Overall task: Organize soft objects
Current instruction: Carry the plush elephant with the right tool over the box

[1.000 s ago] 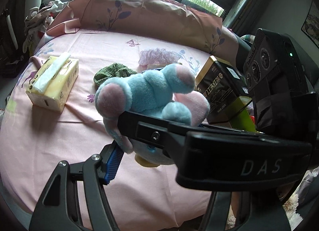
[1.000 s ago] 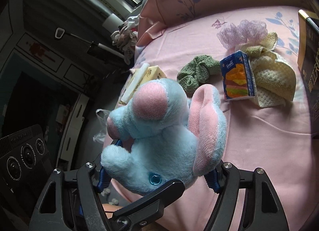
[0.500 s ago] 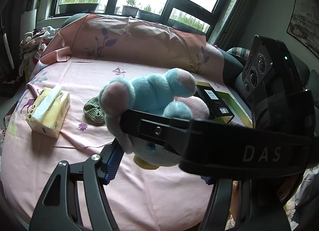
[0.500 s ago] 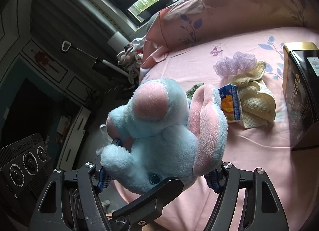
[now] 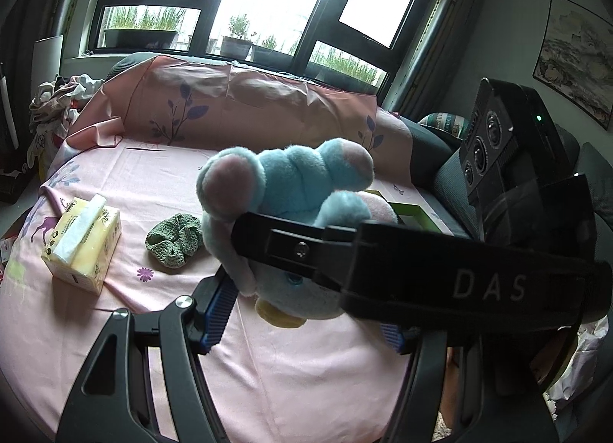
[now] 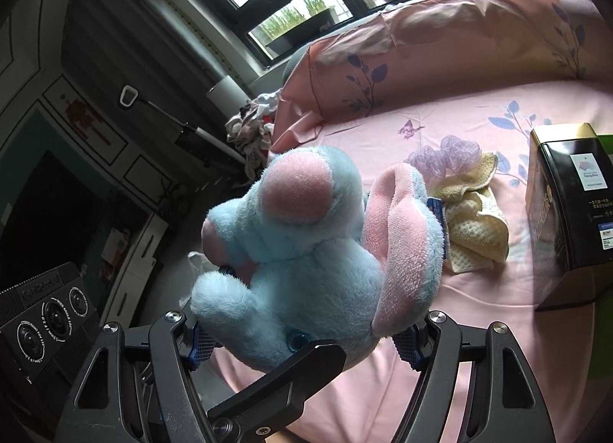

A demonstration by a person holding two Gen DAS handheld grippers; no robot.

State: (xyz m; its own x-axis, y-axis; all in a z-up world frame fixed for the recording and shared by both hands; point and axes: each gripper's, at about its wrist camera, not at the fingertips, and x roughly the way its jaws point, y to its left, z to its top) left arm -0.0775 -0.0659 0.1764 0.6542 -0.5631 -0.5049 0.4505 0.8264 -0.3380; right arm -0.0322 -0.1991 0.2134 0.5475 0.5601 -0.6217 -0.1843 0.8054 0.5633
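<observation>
A blue and pink plush toy (image 5: 291,190) is held in the air above the pink bed (image 5: 115,305). Both grippers grip it: my left gripper (image 5: 302,309) is shut on its lower body, and my right gripper (image 6: 306,339) is shut on it from the other side. The toy (image 6: 306,251) fills the middle of the right wrist view. The right gripper's black body (image 5: 421,267) crosses the left wrist view in front of the toy. A green knitted cloth (image 5: 174,242), a cream towel (image 6: 475,228) and a purple scrunchie (image 6: 448,154) lie on the bed.
A yellow tissue box (image 5: 82,242) lies at the bed's left. A black and gold tin (image 6: 571,213) stands at the right. A small blue packet (image 6: 436,209) peeks out behind the toy. A pink pillow (image 5: 249,106) lines the back, clothes (image 5: 57,106) piled at left.
Both grippers have risen with the plush toy and tilted up, so the bed objects sit lower and farther away and the windows show. The grips are unchanged.
</observation>
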